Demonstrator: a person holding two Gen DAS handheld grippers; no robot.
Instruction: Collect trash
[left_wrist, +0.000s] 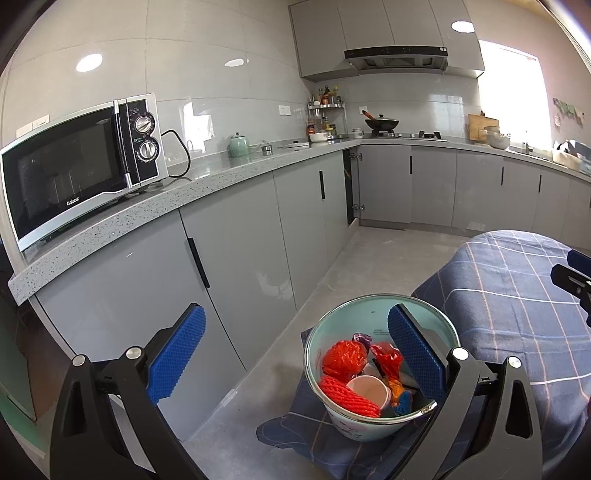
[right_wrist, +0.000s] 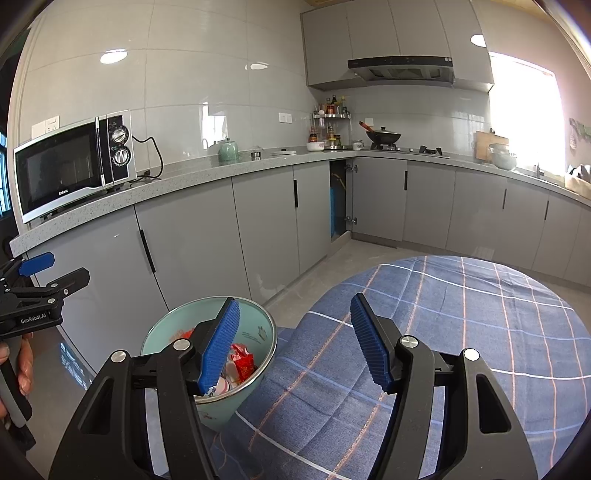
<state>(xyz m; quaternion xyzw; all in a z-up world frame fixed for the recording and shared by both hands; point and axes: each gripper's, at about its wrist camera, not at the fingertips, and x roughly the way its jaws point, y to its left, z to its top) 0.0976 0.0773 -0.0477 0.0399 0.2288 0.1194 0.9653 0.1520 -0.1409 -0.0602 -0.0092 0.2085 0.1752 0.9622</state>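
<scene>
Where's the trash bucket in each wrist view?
Left wrist: bucket bottom centre-right, on the plaid cloth, behind the left gripper's right finger.
Right wrist: bucket bottom centre-left, behind the right gripper's left finger.
Shared landmark: microwave, on the counter at left in both.

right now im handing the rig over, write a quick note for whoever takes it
Left gripper: open, empty, beside the bin's rim.
Right gripper: open, empty, above the bin's edge and the cloth.
Trash bin: pale green, at the near edge of the blue plaid cloth. It already holds red net wrap, a red plastic bag, a white paper cup and other wrappers.
Done: that trash is in the bin.
Left: no loose trash shows on the visible cloth; check outside these views.
</scene>
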